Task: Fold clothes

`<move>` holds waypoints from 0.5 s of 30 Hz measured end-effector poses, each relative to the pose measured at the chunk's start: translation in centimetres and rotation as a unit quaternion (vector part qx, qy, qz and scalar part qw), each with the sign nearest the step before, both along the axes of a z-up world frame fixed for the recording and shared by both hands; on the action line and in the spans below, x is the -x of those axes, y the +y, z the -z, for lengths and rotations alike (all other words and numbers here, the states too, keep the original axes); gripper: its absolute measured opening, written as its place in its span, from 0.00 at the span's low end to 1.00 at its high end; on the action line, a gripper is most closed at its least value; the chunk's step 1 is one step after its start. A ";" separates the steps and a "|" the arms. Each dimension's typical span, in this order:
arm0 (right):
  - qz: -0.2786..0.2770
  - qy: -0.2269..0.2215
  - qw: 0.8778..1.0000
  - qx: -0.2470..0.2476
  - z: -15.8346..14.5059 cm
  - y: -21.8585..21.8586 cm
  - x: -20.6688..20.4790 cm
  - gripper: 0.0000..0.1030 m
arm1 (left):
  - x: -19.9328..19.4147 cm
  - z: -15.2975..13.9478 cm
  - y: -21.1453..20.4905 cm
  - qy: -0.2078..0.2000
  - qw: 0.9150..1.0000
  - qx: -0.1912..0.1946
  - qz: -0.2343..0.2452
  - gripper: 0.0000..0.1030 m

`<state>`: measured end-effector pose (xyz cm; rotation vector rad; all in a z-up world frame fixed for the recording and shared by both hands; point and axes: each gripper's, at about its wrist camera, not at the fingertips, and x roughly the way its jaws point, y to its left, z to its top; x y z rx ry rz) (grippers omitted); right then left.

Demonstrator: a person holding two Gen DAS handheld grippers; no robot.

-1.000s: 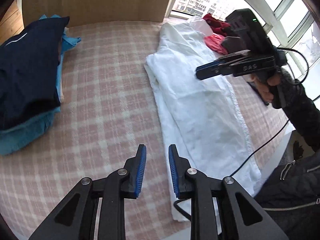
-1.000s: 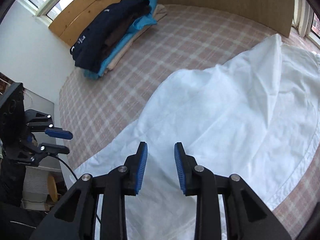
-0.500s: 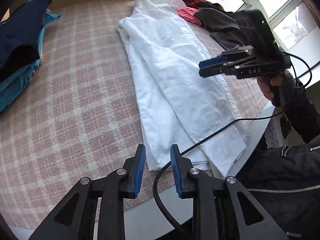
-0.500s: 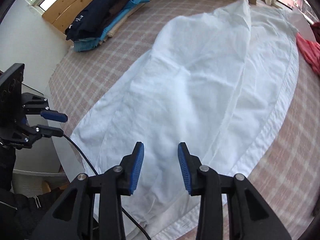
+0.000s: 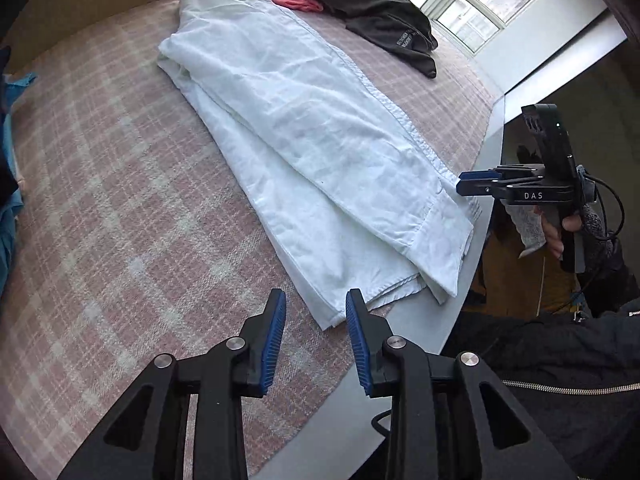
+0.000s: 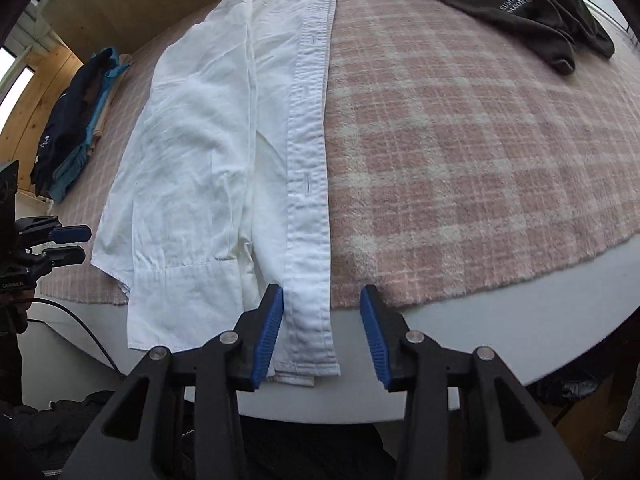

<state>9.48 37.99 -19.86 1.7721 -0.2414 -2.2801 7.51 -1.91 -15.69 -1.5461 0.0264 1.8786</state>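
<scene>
The white shirt (image 6: 208,152) is lying folded lengthwise on the pink plaid blanket (image 6: 460,160) covering the surface, its hem overhanging the near edge and its button placket (image 6: 310,208) running straight ahead from between the right gripper (image 6: 322,334) fingers, which are standing wide apart and gripping nothing. The left gripper (image 5: 316,342) is hovering with its fingers parted and empty, the shirt's near corner sitting just ahead of and between them. A black garment (image 6: 532,12) is lying far ahead to the right of the right fingers, and a stack of dark and blue clothes (image 6: 76,120) is sitting well off to their left.
</scene>
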 end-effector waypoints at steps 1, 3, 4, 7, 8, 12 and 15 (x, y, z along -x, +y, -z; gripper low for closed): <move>0.010 0.001 1.000 -0.002 0.2 0.0 -0.5 0.40 | 0.3 0.5 0.6 -0.006 1.000 -0.002 0.006 0.32; 0.030 0.004 1.000 0.000 0.4 0.2 -1.1 0.40 | 0.8 1.5 1.8 -0.018 1.000 -0.005 0.017 0.33; 0.040 0.005 0.999 0.005 0.4 0.4 -1.1 0.40 | 1.1 2.0 2.4 -0.024 0.999 -0.007 0.023 0.34; 0.040 0.003 0.999 0.012 0.8 0.2 -1.2 0.41 | 1.6 3.3 4.0 -0.045 0.998 -0.012 0.028 0.39; 0.031 0.008 0.999 0.005 0.9 -0.1 -1.2 0.41 | 1.1 3.3 4.3 -0.050 0.998 -0.011 0.029 0.39; -0.004 0.015 1.000 0.001 1.0 -1.3 -1.5 0.41 | 0.8 3.4 5.7 -0.052 0.998 -0.016 0.033 0.40; -0.018 0.020 1.000 0.006 1.2 -1.7 -1.8 0.41 | 0.5 3.8 7.0 -0.052 0.997 -0.014 0.046 0.39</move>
